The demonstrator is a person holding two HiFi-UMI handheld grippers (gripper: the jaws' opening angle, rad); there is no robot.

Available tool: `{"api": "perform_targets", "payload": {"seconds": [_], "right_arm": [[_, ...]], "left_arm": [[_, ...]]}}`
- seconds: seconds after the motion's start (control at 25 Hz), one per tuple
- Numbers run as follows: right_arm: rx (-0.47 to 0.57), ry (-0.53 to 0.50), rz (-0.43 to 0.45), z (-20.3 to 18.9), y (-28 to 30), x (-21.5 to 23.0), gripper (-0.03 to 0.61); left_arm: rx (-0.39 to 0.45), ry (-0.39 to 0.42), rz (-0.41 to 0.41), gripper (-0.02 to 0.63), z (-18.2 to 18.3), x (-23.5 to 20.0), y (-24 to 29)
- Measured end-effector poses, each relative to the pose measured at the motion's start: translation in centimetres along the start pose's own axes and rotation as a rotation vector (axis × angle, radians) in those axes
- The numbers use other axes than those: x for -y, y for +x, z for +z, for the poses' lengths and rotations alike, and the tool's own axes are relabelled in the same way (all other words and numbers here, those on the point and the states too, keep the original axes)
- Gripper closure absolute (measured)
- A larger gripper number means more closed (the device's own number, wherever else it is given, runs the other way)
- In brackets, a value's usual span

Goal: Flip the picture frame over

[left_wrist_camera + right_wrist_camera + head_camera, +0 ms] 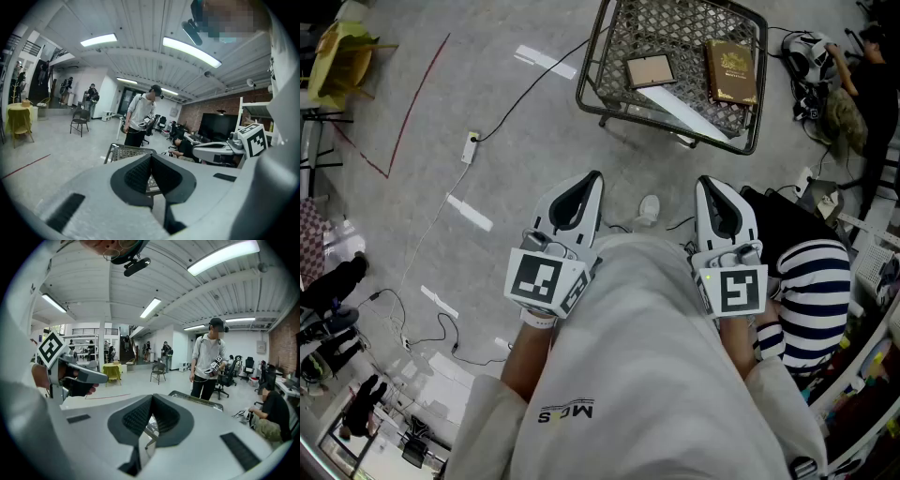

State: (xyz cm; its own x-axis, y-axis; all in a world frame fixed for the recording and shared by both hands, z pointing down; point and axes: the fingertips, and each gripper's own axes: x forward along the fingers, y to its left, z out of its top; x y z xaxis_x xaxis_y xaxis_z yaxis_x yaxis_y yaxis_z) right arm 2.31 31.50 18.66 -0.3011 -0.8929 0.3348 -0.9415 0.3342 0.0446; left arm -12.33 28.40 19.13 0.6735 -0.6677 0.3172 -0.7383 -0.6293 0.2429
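Observation:
In the head view a small brown picture frame (650,71) lies flat on a metal mesh table (595,66), beside a dark brown book (731,71). Both grippers are held close to my body, well short of the table. My left gripper (592,176) points toward the table with its jaws together and nothing between them. My right gripper (705,181) is level with it, also shut and empty. In the left gripper view the jaws of the left gripper (151,157) meet, with the mesh table (123,151) beyond. The right gripper (152,398) shows the same in the right gripper view.
A white strip (680,110) lies on the table's near side. Cables and a power strip (470,147) cross the floor at left, near a red tape line (412,103). A person in a striped top (811,291) sits at my right. Another person (140,117) stands behind the table.

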Motion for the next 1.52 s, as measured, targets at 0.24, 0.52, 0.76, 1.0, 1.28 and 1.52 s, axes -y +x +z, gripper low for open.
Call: {"api": "perform_targets", "payload": {"seconds": [0.24,0.52,0.76,1.0,1.28,1.52], "right_arm": [[0.016,0.010,0.030,-0.7,-1.7,3.4,0.561],[0.087,0.084,0.043,-1.0,-3.3,7.2,0.560],[0.068,0.108,0.077,-4.0,-5.5,8.7,0.560],[0.044,0.133,0.069,-5.5,-6.4,10.7,0.560],[0.007,0.080,0.105,-4.3,-1.6,11.6,0.558],[-0.014,0.036,0.097,-1.1,5.8,12.3,0.558]], "left_arm": [[-0.022,0.033,0.011,0.589,-0.2,4.7,1.7],[-0.025,0.058,0.043,0.589,0.2,8.2,3.1],[-0.079,0.022,0.065,0.589,-2.9,10.8,2.5],[-0.098,0.056,0.074,0.589,-2.5,10.7,3.8],[-0.078,0.012,0.086,0.589,-1.2,7.4,6.9],[-0.049,-0.040,0.030,0.589,1.3,2.3,12.1]]}}
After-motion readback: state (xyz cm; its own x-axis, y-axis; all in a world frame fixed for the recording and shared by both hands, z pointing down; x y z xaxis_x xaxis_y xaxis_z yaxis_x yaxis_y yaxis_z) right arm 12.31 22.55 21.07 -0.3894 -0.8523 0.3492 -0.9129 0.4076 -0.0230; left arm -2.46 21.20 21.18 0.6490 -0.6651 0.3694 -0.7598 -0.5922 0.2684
